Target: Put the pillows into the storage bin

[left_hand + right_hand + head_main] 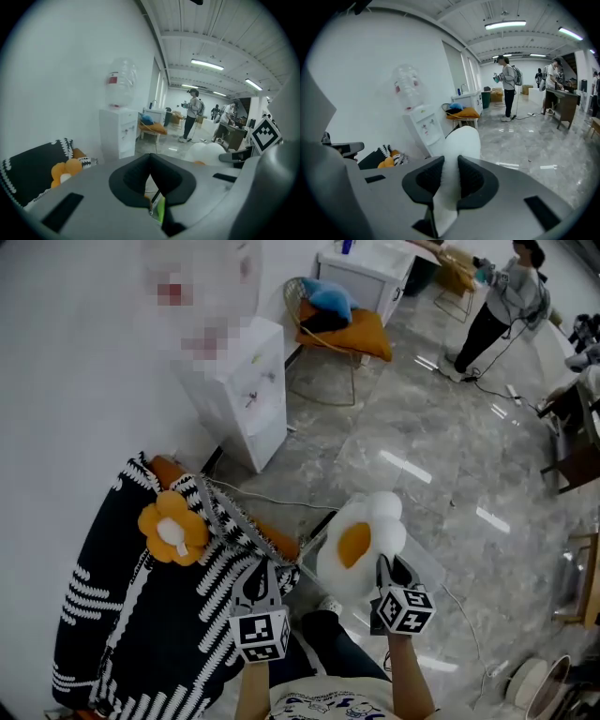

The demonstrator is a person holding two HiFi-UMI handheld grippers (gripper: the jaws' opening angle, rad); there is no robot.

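A white fried-egg pillow (361,538) with an orange yolk hangs over the marble floor, and my right gripper (392,563) is shut on its lower edge. In the right gripper view the white fabric (461,140) is pinched between the jaws (450,165). The black-and-white patterned fabric bin (112,596) lies on the left, and an orange flower pillow (173,528) rests on it. My left gripper (260,570) hovers by the bin's striped right edge. Its jaws (151,159) are shut with nothing seen between them. The left gripper view shows the bin (33,168) and flower pillow (65,171) far left.
A white water dispenser (239,399) stands against the wall behind the bin. Further back are a wire chair with orange and blue cushions (342,324) and a white cabinet (366,268). A person (502,301) stands at the far right. A cable (272,502) runs across the floor.
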